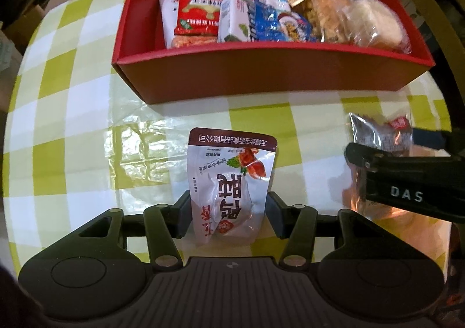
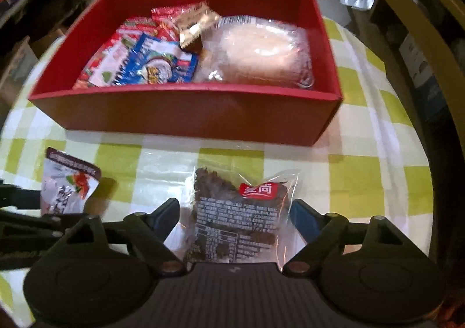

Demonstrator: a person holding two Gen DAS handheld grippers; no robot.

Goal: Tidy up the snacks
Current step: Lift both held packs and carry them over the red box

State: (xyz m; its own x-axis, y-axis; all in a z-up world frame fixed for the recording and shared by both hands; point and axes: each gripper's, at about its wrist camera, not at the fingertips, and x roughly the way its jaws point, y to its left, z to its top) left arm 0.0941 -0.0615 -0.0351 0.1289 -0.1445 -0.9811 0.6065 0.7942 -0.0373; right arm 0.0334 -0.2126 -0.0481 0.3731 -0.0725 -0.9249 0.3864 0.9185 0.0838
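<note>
Checked tablecloth (image 1: 72, 130) between box (image 1: 261, 78), pouch (image 1: 232, 182)

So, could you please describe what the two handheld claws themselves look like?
Both are matte black plastic: a ribbed central body flanked by two round discs, with linkage arms joined by brass-coloured pins. The left claw has black pads; the right claw has blue ones, and white "DAS" lettering on its side. No cables or sleeves show.
</note>
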